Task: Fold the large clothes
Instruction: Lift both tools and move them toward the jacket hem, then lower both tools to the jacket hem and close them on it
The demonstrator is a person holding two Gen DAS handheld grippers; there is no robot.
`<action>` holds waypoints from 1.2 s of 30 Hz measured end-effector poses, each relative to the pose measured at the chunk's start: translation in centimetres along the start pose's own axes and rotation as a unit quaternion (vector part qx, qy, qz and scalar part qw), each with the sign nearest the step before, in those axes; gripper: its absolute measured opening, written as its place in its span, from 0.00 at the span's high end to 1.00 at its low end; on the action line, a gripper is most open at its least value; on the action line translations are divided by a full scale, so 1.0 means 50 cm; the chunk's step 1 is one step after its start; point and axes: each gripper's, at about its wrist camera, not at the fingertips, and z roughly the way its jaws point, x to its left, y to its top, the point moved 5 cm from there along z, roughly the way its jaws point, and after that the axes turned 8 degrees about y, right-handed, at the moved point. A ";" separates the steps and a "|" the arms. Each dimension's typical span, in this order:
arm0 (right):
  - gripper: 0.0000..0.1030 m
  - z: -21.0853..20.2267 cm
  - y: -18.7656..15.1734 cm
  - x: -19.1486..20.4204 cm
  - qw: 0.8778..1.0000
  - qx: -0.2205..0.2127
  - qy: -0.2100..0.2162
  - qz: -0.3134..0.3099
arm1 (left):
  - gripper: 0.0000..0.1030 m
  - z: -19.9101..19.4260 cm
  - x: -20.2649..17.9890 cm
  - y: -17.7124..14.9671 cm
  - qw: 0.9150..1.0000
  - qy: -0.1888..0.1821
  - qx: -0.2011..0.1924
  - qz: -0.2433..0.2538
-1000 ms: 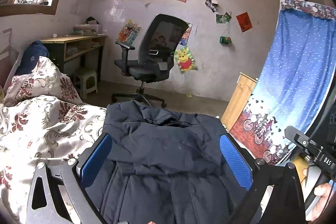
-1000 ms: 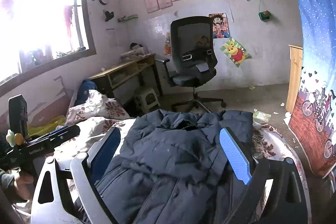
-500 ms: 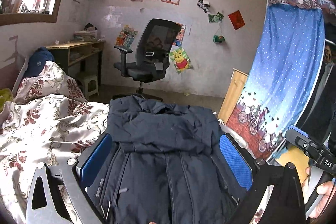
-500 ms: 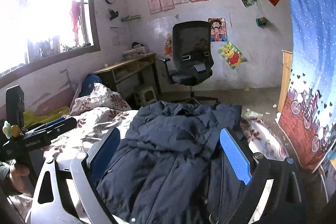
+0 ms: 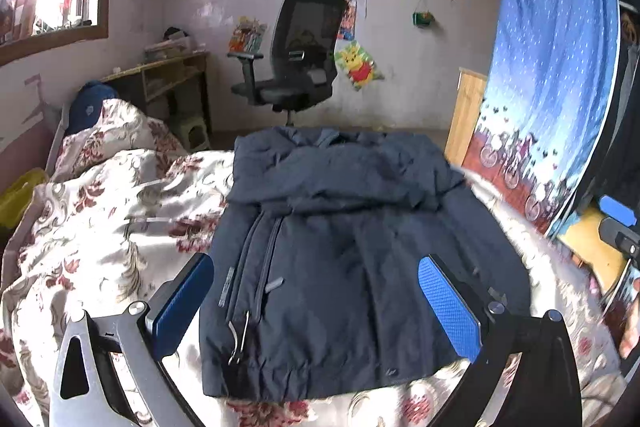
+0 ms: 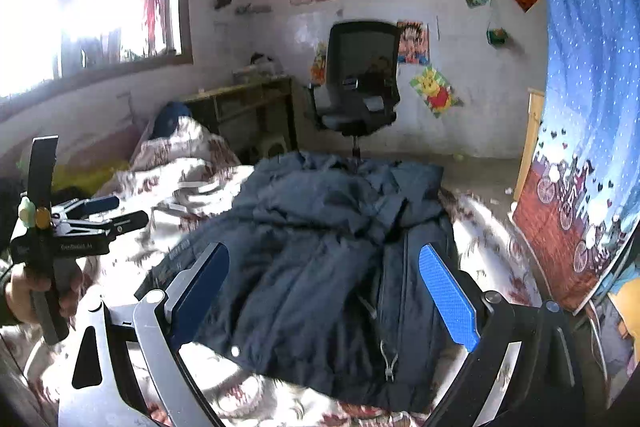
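You have pulled both grippers back from the jacket [image 5: 352, 247], so all of it shows now, lying flat on the bed [image 5: 100, 211] with its top part folded down. Your left gripper [image 5: 316, 303] and right gripper [image 6: 324, 299] hover with jaws open and empty, likely ready for the next fold.

White lettering stands on the left gripper [image 6: 102, 213] body, left of the right jaws; too blurred to read surely.

Silver left gripper [image 5: 316, 299] frame, black right gripper [image 6: 324, 301] frame, blue textured fingers [image 5: 448, 307], round screws
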 end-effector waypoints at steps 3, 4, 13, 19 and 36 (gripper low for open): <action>0.09 0.026 -0.033 -0.014 0.999 0.035 0.002 0.012 | 0.00 0.021 0.005 -0.043 1.000 0.001 0.019 0.014; 0.09 0.040 -0.046 -0.018 0.999 0.050 0.002 0.017 | 0.00 0.029 0.006 -0.056 1.000 0.000 0.025 0.018; 0.09 0.153 -0.177 -0.024 0.986 0.165 0.016 0.017 | 0.00 0.109 0.013 -0.184 0.993 -0.007 0.097 0.060; 0.09 0.190 -0.246 -0.019 0.977 0.211 0.020 0.003 | 0.00 0.124 0.004 -0.254 0.987 -0.005 0.110 0.119; 0.09 0.243 -0.338 -0.053 0.961 0.274 0.010 0.031 | 0.00 0.162 -0.051 -0.344 0.949 0.126 0.086 0.275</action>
